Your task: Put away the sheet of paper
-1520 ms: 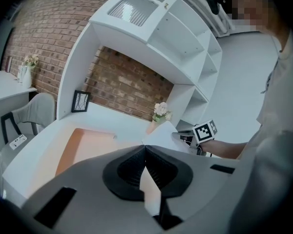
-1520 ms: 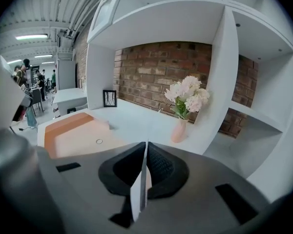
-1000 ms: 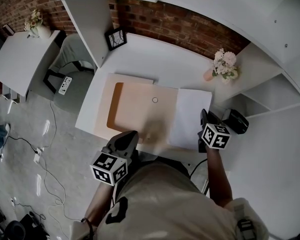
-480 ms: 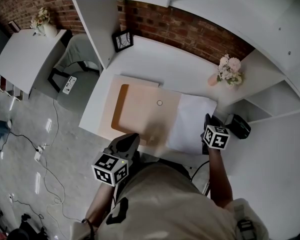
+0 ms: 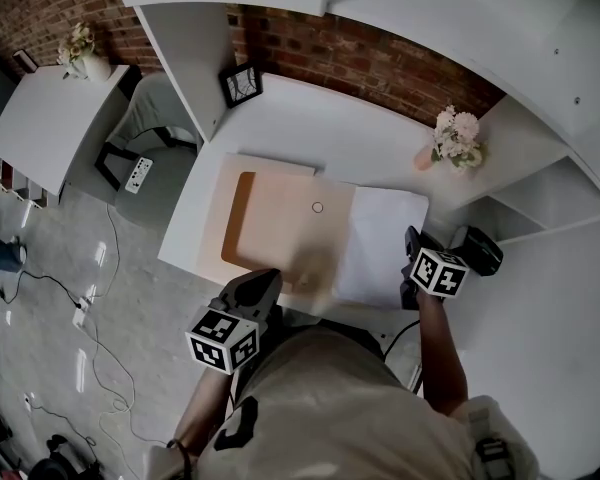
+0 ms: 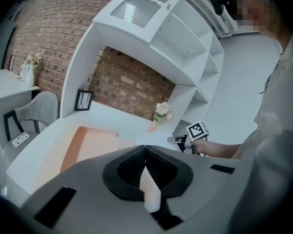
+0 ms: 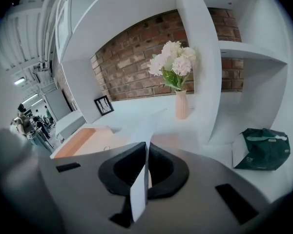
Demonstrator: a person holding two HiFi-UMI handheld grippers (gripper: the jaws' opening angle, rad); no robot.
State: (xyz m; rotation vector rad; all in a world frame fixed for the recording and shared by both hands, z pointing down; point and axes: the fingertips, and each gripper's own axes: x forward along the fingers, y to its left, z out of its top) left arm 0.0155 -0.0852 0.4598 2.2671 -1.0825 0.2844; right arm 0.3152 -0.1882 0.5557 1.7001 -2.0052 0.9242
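Note:
An open peach folder [image 5: 280,218] lies on the white desk [image 5: 310,128], and the white sheet of paper [image 5: 385,238] lies against its right side. My right gripper [image 5: 410,253] is at the sheet's near right edge. In the right gripper view its jaws are shut on the sheet [image 7: 147,126], which runs forward from the right gripper [image 7: 146,152]. My left gripper [image 5: 263,286] is at the folder's near edge. In the left gripper view the left gripper [image 6: 145,155] is shut on a thin pale strip of the folder [image 6: 88,143].
A vase of flowers [image 5: 450,133] and a small picture frame [image 5: 242,85] stand at the back of the desk. A dark green packet [image 7: 261,147] lies in the shelf compartment on the right. A chair [image 5: 145,118] and a side table [image 5: 45,118] stand to the left.
The head view has shifted a little. My right gripper has edged slightly right with the sheet; the left gripper keeps its hold at the folder's near edge.

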